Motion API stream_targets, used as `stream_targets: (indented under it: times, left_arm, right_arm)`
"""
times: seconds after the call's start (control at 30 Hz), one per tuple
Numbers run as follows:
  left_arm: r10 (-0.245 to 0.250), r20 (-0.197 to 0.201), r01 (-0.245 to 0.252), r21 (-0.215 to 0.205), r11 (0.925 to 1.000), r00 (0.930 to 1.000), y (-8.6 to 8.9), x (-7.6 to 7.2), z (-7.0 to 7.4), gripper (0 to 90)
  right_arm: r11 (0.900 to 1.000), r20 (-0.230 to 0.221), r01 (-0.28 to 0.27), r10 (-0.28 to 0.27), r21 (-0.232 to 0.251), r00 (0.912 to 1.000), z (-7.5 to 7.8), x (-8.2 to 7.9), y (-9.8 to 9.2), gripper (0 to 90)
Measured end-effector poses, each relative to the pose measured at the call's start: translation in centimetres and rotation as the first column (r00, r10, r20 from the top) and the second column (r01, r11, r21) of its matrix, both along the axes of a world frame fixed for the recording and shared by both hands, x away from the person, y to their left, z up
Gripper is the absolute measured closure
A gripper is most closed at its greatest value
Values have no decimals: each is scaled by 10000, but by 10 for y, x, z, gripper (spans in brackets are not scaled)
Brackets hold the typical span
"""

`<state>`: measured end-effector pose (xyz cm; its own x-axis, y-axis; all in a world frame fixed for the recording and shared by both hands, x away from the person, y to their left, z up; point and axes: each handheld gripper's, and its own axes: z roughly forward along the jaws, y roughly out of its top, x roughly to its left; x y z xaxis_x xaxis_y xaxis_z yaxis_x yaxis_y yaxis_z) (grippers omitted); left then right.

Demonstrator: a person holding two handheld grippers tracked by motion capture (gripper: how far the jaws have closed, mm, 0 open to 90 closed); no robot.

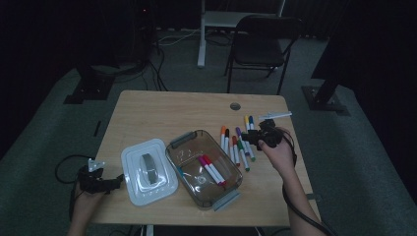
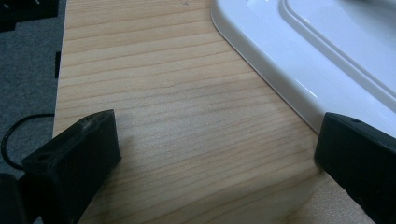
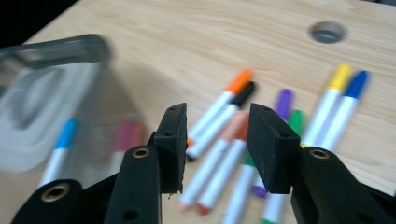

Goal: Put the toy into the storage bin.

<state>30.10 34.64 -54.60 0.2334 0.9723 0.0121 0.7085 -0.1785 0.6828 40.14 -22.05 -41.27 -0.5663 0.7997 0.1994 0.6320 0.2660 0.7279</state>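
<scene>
Markers (image 3: 219,154) lie just below the right gripper (image 3: 215,140), long axes roughly along its jaws. Jaws are held partly apart, nothing clamped. Left gripper (image 2: 215,154) is parked wide open by lid (image 2: 327,60).

Markers (image 1: 239,144): a bunch with white bodies and bright caps, orange, black, purple, green, yellow, blue. Lying flat, side by side on the wood, right of the frame's middle in the high view. Clear box (image 1: 183,158) at the middle, open, with pink and red markers (image 1: 211,168) lying inside.
</scene>
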Motion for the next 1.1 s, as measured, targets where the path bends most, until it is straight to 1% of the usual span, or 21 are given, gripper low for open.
stream_targets:
  times: [0.1,0.23,0.33,0.37,0.43,0.47,0.53,0.57,0.6,0.63,0.67,0.7,0.8,0.83,0.87,0.93,1.0,1.03,1.07,1.1]
  left_arm:
    - [2,-1,-2,0,10000,10000,0,0,0,5]
    - [-2,-1,2,3,10000,10000,0,0,0,5]
    - [2,1,-2,-1,10000,10000,0,0,0,5]
    - [1,1,-1,0,10000,10000,0,0,0,5]
    - [-1,2,1,3,10000,10000,0,0,0,5]
    - [1,1,-1,1,10000,10000,0,0,0,5]
    - [1,2,-1,-1,10000,10000,0,0,0,5]
    - [2,1,-2,-1,10000,10000,0,0,0,5]
    - [2,1,-2,-1,10000,10000,0,0,0,5]
    - [2,2,-2,-1,10000,10000,0,0,0,5]
    - [1,1,-1,0,10000,10000,0,0,0,5]
    - [2,2,-2,0,10000,10000,0,0,0,5]
    - [2,1,-2,-1,10000,10000,0,0,0,5]
    - [1,2,-1,-1,10000,10000,0,0,0,5]
    - [1,2,-1,-2,10000,10000,0,0,0,5]
    - [-1,1,1,1,10000,10000,0,0,0,5]
    - [0,0,0,-1,10000,10000,0,0,0,5]
    - [-1,0,1,1,10000,10000,0,0,0,5]
    - [1,2,-1,-1,10000,10000,0,0,0,5]
    - [1,0,-1,-1,10000,10000,0,0,0,5]
  right_arm:
    - [9982,-23,588,-589,-100,9983,-10,10,-13,581]
    - [9929,-345,1175,-1181,-195,9924,-23,25,-25,593]
    - [9857,-515,1662,-1674,-262,9845,-33,37,-32,610]
    - [9834,-631,1803,-1813,-214,9814,-36,41,-33,610]
    - [9790,-711,2010,-2030,-347,9766,-42,50,-36,619]
    - [9759,-733,2135,-2163,-451,9736,-45,55,-36,628]
    - [9718,-914,2308,-2344,-480,9678,-52,63,-36,638]
    - [9718,-1071,2314,-2350,-454,9661,-55,67,-36,636]
    - [9718,-1071,2314,-2350,-454,9661,-55,67,-36,636]
    - [9726,-1253,2261,-2312,-533,9648,-59,71,-35,634]
    - [9678,-1394,2393,-2482,-779,9586,-67,79,-32,638]
    - [9655,-1464,2455,-2560,-865,9555,-70,83,-31,638]
    - [9582,-1431,2656,-2791,-1068,9495,-75,93,-29,645]
    - [9536,-1416,2801,-2940,-1102,9453,-77,98,-29,651]
    - [9515,-1404,2871,-3009,-1105,9433,-78,101,-29,652]
    - [9463,-1479,3049,-3185,-1075,9363,-81,107,-29,657]
    - [9403,-1491,3185,-3342,-1199,9306,-86,114,-28,662]
    - [9359,-1543,3240,-3435,-1381,9264,-88,117,-27,663]
    - [9339,-1645,3309,-3506,-1356,9220,-90,120,-27,663]
    - [9314,-1653,3384,-3577,-1340,9191,-93,122,-27,674]
